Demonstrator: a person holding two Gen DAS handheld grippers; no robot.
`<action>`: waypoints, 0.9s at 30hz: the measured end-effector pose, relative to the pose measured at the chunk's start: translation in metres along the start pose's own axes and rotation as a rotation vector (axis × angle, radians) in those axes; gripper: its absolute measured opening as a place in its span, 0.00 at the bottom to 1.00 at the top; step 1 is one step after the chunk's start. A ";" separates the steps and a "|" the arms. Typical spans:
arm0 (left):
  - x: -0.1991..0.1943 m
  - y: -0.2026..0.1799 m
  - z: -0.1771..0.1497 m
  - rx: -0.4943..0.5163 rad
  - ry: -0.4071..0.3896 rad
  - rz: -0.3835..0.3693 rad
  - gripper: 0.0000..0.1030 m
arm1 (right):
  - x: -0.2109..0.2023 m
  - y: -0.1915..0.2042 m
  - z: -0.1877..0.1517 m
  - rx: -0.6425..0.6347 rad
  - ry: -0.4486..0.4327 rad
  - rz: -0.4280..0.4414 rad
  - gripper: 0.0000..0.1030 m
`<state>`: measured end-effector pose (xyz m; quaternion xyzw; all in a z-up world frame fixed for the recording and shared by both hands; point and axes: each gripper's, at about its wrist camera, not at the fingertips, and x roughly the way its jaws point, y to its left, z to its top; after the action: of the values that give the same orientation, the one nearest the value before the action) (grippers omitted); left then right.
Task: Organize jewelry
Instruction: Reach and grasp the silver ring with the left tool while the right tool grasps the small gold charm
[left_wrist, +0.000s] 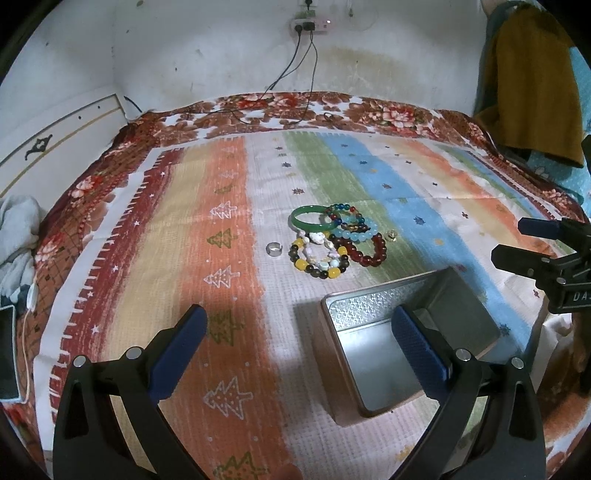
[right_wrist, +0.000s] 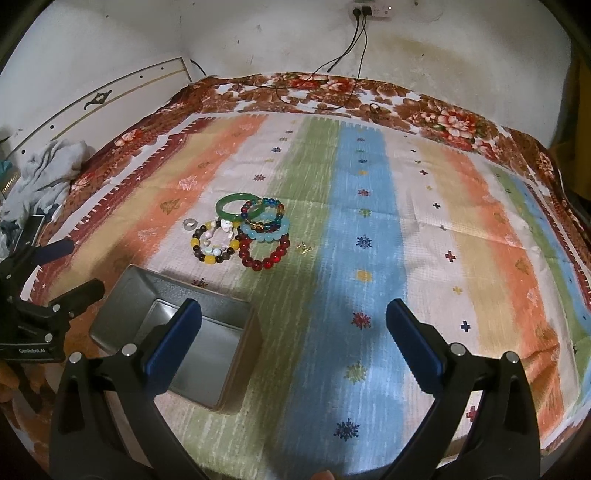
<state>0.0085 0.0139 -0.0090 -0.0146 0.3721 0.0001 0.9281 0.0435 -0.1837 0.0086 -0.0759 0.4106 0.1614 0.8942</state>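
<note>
A pile of bracelets lies on the striped cloth: a green bangle (left_wrist: 308, 218) (right_wrist: 236, 205), a dark red bead bracelet (left_wrist: 371, 248) (right_wrist: 264, 253), a light blue one (left_wrist: 354, 232) (right_wrist: 266, 230) and a yellow-and-brown one (left_wrist: 320, 260) (right_wrist: 214, 245). A silver ring (left_wrist: 272, 248) (right_wrist: 188, 223) lies left of the pile, a small gold piece (left_wrist: 391, 235) (right_wrist: 304, 248) right of it. An open, empty metal tin (left_wrist: 373, 350) (right_wrist: 199, 343) stands nearer. My left gripper (left_wrist: 299, 341) is open above the cloth beside the tin. My right gripper (right_wrist: 293, 338) is open, right of the tin.
The striped cloth (left_wrist: 229, 229) (right_wrist: 424, 240) covers a floral bedspread (left_wrist: 295, 107) against a white wall. Black cables (left_wrist: 295, 74) (right_wrist: 354, 48) hang from a socket onto the bed. Grey clothing (right_wrist: 51, 166) and a phone (left_wrist: 5, 350) lie at the left. A mustard cloth (left_wrist: 532, 81) hangs right.
</note>
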 end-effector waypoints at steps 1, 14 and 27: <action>0.000 0.001 0.002 0.005 -0.004 0.005 0.95 | 0.001 -0.001 0.001 -0.002 0.002 0.002 0.95; 0.033 0.023 0.036 0.023 0.052 0.066 0.95 | 0.032 -0.008 0.027 -0.015 0.042 0.011 0.95; 0.056 0.026 0.056 0.061 0.069 0.074 0.95 | 0.058 -0.017 0.046 -0.029 0.072 0.035 0.95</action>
<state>0.0877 0.0411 -0.0080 0.0275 0.4041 0.0223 0.9140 0.1174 -0.1737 -0.0055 -0.0875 0.4416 0.1800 0.8746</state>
